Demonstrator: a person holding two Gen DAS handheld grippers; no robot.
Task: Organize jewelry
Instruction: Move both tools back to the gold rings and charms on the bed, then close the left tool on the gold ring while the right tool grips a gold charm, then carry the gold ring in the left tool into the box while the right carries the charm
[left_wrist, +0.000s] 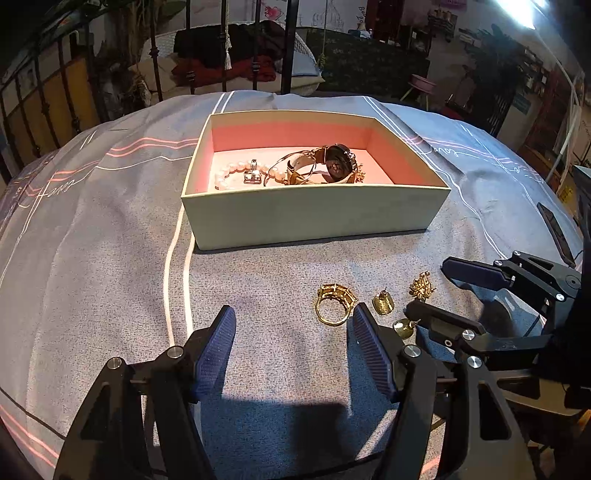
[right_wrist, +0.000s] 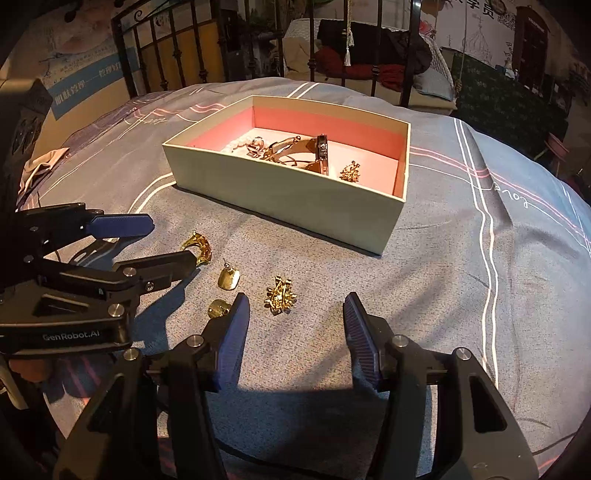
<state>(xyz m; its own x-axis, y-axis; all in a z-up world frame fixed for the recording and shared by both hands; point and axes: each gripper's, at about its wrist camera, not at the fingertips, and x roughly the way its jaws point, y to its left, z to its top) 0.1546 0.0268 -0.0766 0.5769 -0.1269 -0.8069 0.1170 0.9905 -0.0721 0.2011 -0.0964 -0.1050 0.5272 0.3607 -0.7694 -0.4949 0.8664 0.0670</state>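
A cream box with a pink inside sits on the bed; it also shows in the right wrist view. It holds a pearl bracelet, a watch, bangles and a gold leaf earring. On the bedspread lie a gold ring, two flat gold earrings and a gold leaf earring. My left gripper is open, its right finger beside the ring. My right gripper is open, just short of the leaf earring.
A grey-blue bedspread with white and pink lines covers the bed. A black metal bed frame stands behind the box. Each gripper shows in the other's view: the right gripper and the left gripper.
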